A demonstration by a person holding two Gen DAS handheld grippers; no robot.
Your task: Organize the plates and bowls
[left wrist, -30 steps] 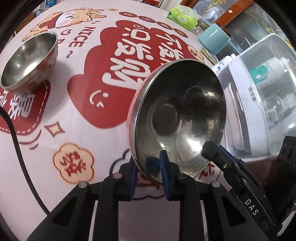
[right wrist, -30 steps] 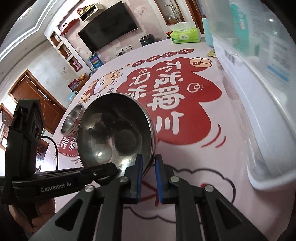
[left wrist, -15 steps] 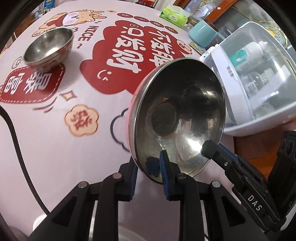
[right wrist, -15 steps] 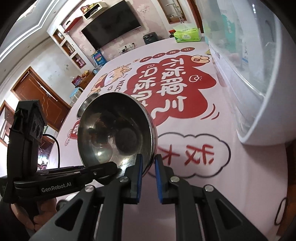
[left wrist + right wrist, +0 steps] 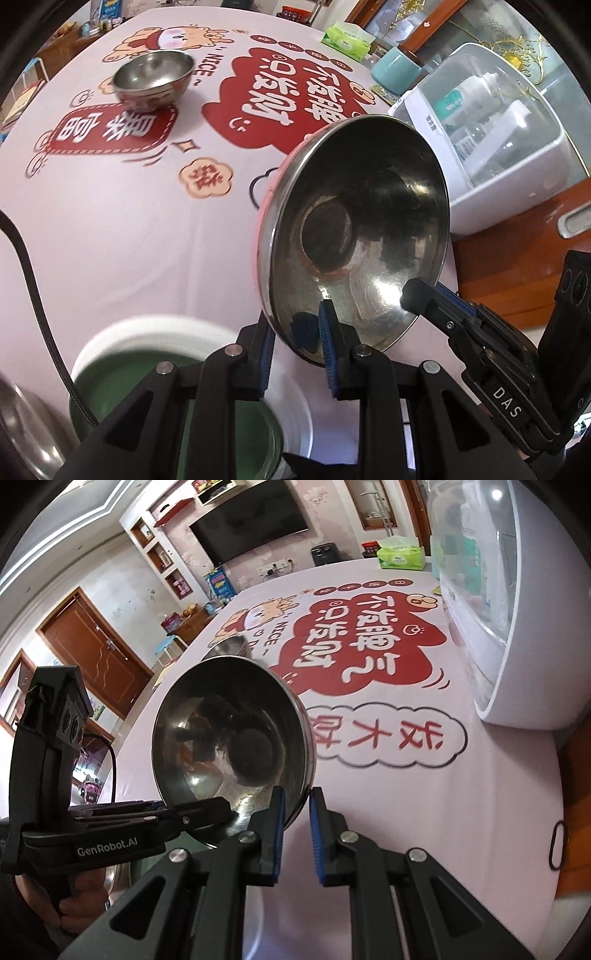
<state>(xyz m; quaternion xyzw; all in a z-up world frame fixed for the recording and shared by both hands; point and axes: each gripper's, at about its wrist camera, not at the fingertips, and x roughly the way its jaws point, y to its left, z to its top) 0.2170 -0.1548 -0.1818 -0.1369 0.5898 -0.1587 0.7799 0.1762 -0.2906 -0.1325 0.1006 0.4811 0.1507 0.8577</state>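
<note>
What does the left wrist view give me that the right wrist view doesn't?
Only the left wrist view shows the green plate on a white plate below the tools. Only the right wrist view shows the TV and wooden door. Both show the held steel bowl, both tools on its rim, the second bowl, and the tissue pack.

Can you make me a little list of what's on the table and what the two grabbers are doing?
held bowl: steel, tilted, off the table
left gripper: shut on the held bowl's near rim
right gripper: shut on the same rim
second bowl: steel, upright on the tablecloth, far side
green plate: below the left gripper
white box: clear lid, right side
</note>
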